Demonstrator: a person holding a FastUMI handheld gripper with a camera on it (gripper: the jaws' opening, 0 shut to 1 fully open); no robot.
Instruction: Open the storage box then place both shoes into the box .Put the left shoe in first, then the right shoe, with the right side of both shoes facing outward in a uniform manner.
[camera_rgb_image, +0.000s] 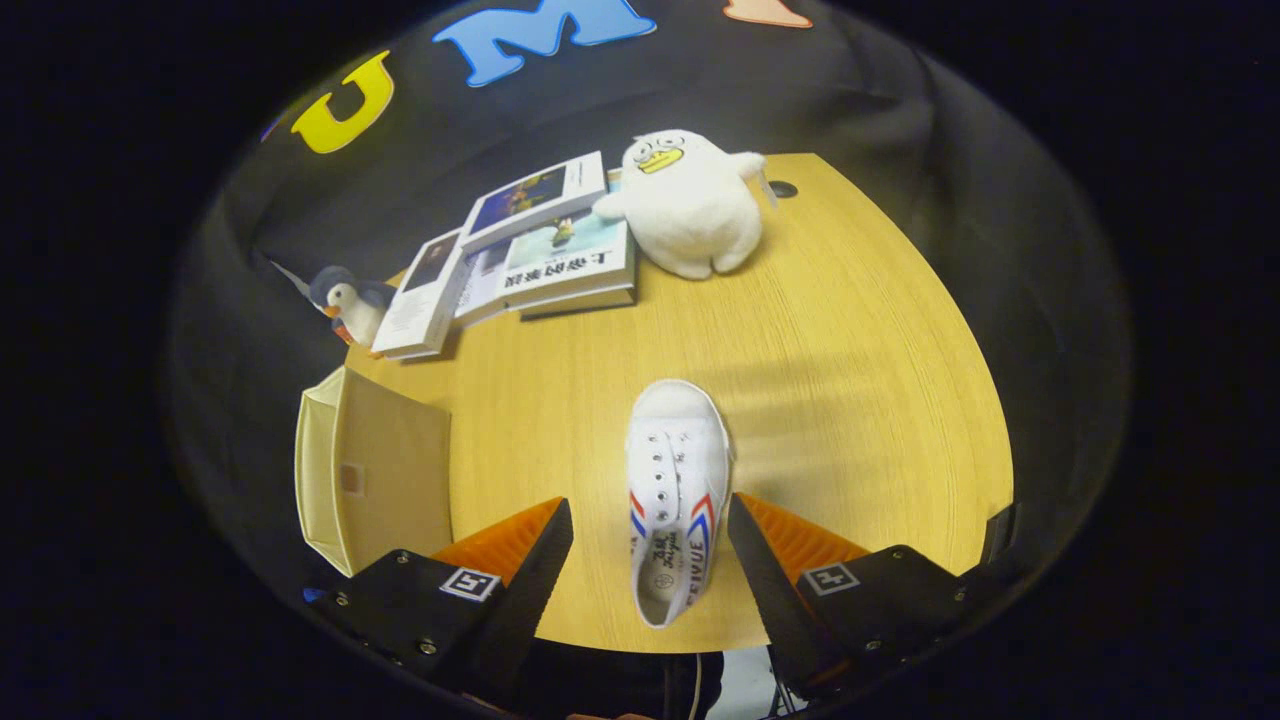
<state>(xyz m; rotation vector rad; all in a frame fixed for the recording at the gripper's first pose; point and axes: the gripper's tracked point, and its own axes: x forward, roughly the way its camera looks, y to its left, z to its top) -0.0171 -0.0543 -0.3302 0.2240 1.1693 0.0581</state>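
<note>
Hovering over the tabletop (850, 330) with the hand-held gripper (650, 525) spread wide, nothing clamped. White shoe (678, 480) lying between the fingers, heel toward them, toe pointing away: lined up, by the look of it, for a straddling grab across the sides. Storage box (375, 470) off to the left at the tabletop's edge, near enough for a short carry. Books (520, 255), white plush (690, 200) and toy penguin (345, 300) parked far beyond, out of the way.
</note>
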